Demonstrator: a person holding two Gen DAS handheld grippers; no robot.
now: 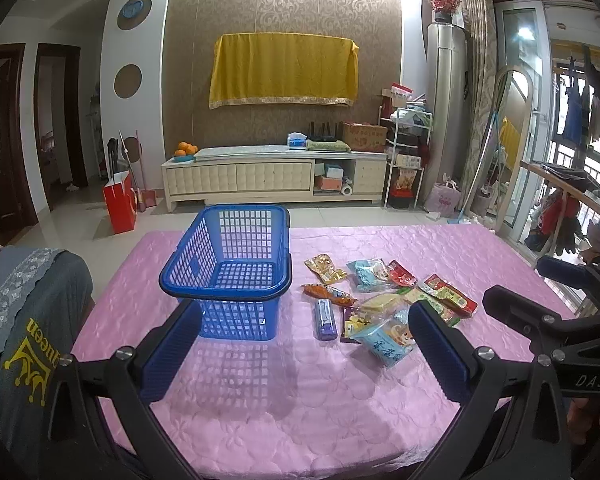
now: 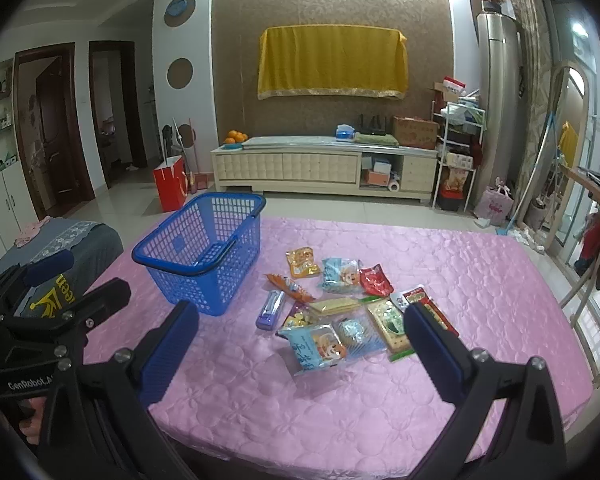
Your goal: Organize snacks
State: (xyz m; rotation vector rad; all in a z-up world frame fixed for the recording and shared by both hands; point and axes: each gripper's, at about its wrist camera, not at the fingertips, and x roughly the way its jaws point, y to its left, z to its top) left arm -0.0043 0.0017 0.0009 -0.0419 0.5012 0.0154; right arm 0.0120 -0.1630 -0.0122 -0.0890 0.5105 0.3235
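Note:
An empty blue plastic basket [image 1: 256, 280] [image 2: 180, 258] stands on the pink tablecloth [image 1: 300, 400] [image 2: 460, 280], left of several snack packets [image 1: 370, 274] [image 2: 340, 276]. Among them lie a purple bar [image 1: 325, 319] [image 2: 271, 309], a light blue cartoon packet [image 1: 386, 342] [image 2: 320, 348] and a red packet [image 1: 452, 296] [image 2: 376, 280]. My left gripper [image 1: 304, 344] hovers over the near table, open, nothing between its blue pads. My right gripper [image 2: 300, 344] is open too, above the near packets. Each view shows the other gripper at its side edge, the right gripper [image 1: 540, 312] and the left gripper [image 2: 60, 292].
A chair with a grey cloth printed with a yellow crown [image 1: 24, 340] [image 2: 60, 248] stands left of the table. Beyond the table are a tiled floor, a red bag [image 1: 120, 204] [image 2: 171, 188], a TV cabinet [image 1: 276, 176] [image 2: 324, 168] and a drying rack [image 1: 572, 208] at right.

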